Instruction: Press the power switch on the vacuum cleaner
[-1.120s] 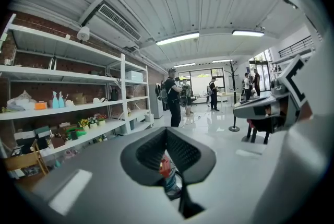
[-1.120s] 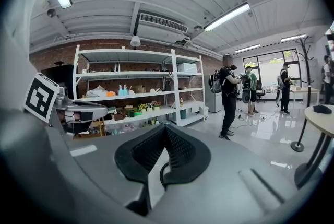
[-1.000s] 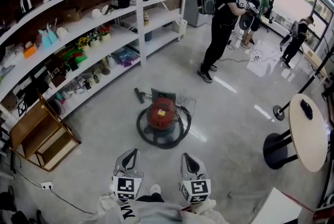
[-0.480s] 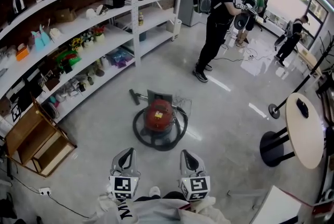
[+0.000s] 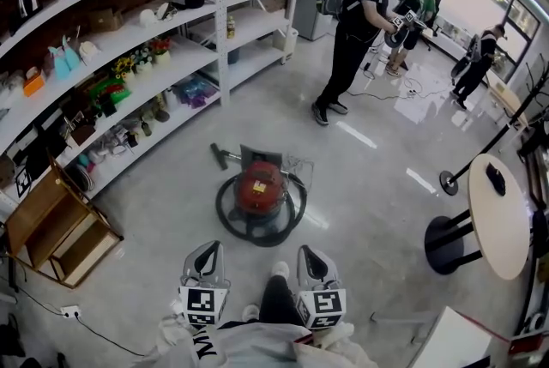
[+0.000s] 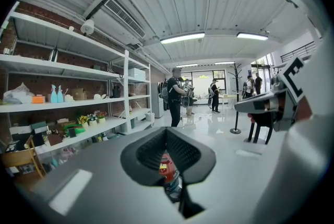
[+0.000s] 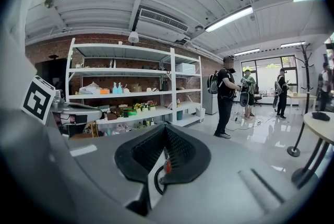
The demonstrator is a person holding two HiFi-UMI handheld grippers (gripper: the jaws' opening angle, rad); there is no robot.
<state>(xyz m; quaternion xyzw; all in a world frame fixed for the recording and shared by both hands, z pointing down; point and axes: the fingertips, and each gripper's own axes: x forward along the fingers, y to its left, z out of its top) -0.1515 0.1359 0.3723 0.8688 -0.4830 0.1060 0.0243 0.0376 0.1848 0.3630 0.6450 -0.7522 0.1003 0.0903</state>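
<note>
Lab-like workroom: stocked white shelving (image 5: 221,15)

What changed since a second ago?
The wearer's leg has swung forward between the grippers, a step toward the vacuum. Nothing was grabbed or let go. The left gripper and right gripper stay shut and empty, held low, and the vacuum sits untouched on the floor.

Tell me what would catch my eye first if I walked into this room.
Most likely the red vacuum cleaner in the middle of the floor, ringed by its black hose. Next, the left gripper and right gripper at the bottom edge of the head view, each carrying a black-and-white marker cube, both shut and empty. Beyond, a person in black stands near the long white shelves.
</note>
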